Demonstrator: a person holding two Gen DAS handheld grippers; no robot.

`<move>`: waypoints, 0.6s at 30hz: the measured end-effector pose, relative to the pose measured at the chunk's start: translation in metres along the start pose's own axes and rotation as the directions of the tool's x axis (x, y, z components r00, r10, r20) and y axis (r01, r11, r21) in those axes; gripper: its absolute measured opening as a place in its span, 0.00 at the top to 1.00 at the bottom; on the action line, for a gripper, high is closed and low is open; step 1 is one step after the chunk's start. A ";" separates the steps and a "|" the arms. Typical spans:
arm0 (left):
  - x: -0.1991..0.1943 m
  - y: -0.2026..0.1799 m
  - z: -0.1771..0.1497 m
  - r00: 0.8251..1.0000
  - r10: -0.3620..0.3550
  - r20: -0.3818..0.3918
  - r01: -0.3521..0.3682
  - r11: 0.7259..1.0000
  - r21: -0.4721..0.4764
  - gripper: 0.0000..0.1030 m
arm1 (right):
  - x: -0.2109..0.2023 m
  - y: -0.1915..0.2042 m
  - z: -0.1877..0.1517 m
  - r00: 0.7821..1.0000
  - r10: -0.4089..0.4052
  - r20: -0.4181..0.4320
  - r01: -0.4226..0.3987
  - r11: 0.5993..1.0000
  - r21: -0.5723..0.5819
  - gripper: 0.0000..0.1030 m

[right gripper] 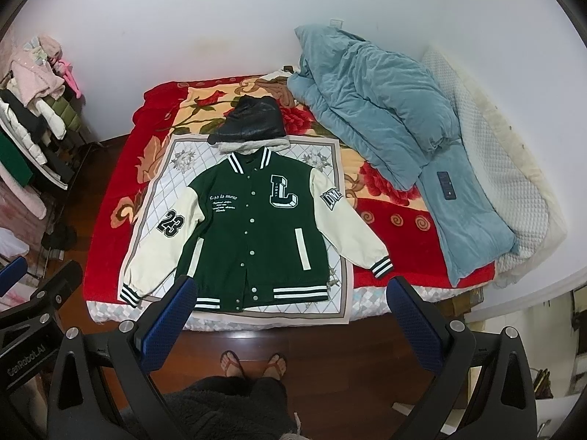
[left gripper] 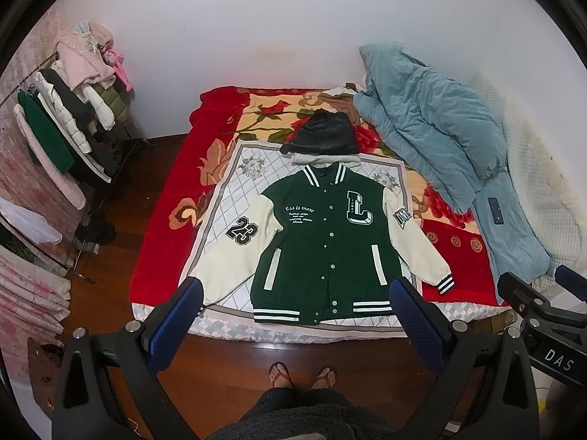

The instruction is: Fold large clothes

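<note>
The jacket [left gripper: 326,242] lay flat, front up, on the bed [left gripper: 161,227], collar away, hem nearest, long axis running directly ahead. The left gripper [left gripper: 293,315] and right gripper [right gripper: 290,311] hovered above the hem, both wide open and empty, about equally near.

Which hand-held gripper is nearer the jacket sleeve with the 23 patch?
Left, as a judgement. The left hand-held gripper hovers open over the jacket's hem, nearer the 23 sleeve. The right hand-held gripper hovers open farther toward the other sleeve.
</note>
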State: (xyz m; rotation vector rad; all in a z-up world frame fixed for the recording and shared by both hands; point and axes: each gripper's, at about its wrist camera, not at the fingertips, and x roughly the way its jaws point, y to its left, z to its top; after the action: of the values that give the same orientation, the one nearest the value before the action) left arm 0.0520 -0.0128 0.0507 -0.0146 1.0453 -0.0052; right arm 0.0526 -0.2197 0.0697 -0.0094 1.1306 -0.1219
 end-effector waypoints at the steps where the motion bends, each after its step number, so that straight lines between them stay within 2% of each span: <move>1: 0.003 0.001 0.006 1.000 0.001 0.006 -0.001 1.000 -0.002 0.00 | -0.001 0.000 0.007 1.000 -0.001 -0.003 0.001 1.000 0.005 0.00; 3: 0.015 0.004 0.020 0.999 0.023 0.038 -0.022 1.000 -0.009 0.00 | -0.001 0.003 0.025 1.000 -0.007 -0.005 0.008 1.000 0.023 0.00; 5: 0.029 0.013 0.014 0.997 0.041 0.062 -0.041 0.999 0.000 0.00 | 0.006 0.002 0.036 1.000 -0.023 0.001 0.023 0.999 0.043 0.00; 8: 0.065 0.016 0.022 0.992 0.082 0.096 -0.084 0.996 0.018 0.00 | 0.033 -0.002 0.042 0.999 -0.032 0.003 0.032 0.997 0.073 0.00; 12: 0.124 0.013 0.029 0.988 0.108 0.109 -0.112 0.993 0.034 0.00 | 0.095 -0.021 0.038 0.997 -0.075 -0.017 0.077 0.983 0.165 0.00; 16: 0.176 -0.001 0.028 0.988 0.122 0.093 -0.128 0.990 0.060 0.00 | 0.177 -0.052 0.024 0.992 -0.105 -0.075 0.122 0.948 0.293 0.00; 18: 0.202 -0.012 0.028 0.984 0.150 0.091 -0.157 0.985 0.071 0.00 | 0.221 -0.079 0.021 0.989 -0.098 -0.109 0.130 0.928 0.350 0.08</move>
State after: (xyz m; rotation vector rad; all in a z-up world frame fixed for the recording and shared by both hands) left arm 0.1776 -0.0266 -0.1093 0.1353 0.9579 0.0942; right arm 0.1573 -0.3215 -0.1148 0.2569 1.1841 -0.4347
